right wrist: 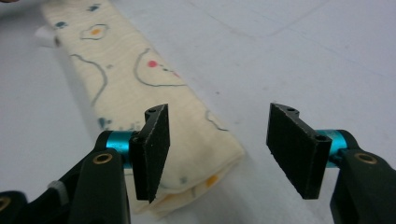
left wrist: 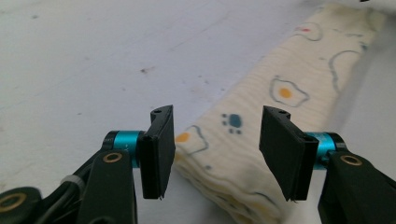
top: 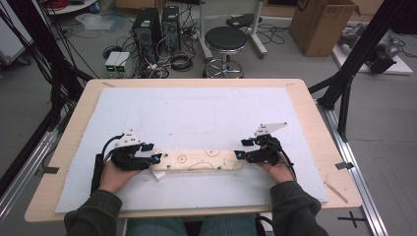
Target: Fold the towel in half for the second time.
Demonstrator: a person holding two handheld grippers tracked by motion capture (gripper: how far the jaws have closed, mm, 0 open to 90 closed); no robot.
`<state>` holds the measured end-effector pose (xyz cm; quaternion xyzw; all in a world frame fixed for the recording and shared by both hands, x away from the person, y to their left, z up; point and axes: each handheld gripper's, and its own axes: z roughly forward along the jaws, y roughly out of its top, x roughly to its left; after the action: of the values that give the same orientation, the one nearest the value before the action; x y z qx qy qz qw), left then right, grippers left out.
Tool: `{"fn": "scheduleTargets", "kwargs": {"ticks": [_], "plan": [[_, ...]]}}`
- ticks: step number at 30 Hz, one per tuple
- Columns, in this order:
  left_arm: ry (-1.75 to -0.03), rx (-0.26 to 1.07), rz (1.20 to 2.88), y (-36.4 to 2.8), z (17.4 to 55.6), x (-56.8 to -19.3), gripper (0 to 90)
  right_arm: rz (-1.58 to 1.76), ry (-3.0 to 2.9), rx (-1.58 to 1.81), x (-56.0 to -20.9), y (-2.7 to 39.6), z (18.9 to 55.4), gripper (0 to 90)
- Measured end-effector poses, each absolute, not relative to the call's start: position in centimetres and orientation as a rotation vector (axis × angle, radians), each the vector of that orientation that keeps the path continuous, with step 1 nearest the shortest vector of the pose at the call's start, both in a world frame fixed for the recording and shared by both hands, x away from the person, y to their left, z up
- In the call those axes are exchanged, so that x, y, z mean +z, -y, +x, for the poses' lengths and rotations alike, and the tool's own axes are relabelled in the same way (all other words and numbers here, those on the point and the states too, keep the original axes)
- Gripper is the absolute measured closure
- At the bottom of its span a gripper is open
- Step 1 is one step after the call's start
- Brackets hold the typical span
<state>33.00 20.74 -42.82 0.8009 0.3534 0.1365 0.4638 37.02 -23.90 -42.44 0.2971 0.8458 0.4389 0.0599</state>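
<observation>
White mat [top: 196, 108] on the wooden table [top: 305, 98], and right in front of me is the folded cloth [top: 199, 160], a long cream strip with fried-egg prints. My left gripper [top: 156, 158] sits at its left end, jaws spread, cloth end lying between them but not pinched. My right gripper [top: 238, 155] is at the other end, jaws spread too, the cloth corner just by one pad. Stool [top: 225, 40] and PC towers [top: 147, 27] sit beyond on the floor.
</observation>
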Motion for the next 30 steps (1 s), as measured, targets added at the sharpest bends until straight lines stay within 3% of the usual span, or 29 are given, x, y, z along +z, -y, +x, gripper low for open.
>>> {"fn": "scheduleTargets", "kwargs": {"ticks": [6,14,17,23,30], "plan": [[-0.952,0.297,1.976,-20.8,34.2,-43.7,45.5,0.998,-2.605,1.297,-43.4,23.9,38.4,43.7],[-0.986,0.219,2.012,-20.9,34.7,-44.3,50.3,0.981,-2.706,1.261,-44.1,23.0,38.6,55.8],[-0.983,0.209,2.016,-20.8,34.8,-44.4,54.0,0.987,-2.716,1.262,-44.1,23.0,38.5,60.5],[-0.940,0.204,2.044,-20.4,34.4,-44.3,76.3,0.972,-2.746,1.256,-44.1,22.7,38.3,75.2],[-0.942,0.240,2.029,-20.4,34.1,-43.7,81.1,0.941,-2.752,1.261,-43.5,22.7,38.3,79.3]]}}
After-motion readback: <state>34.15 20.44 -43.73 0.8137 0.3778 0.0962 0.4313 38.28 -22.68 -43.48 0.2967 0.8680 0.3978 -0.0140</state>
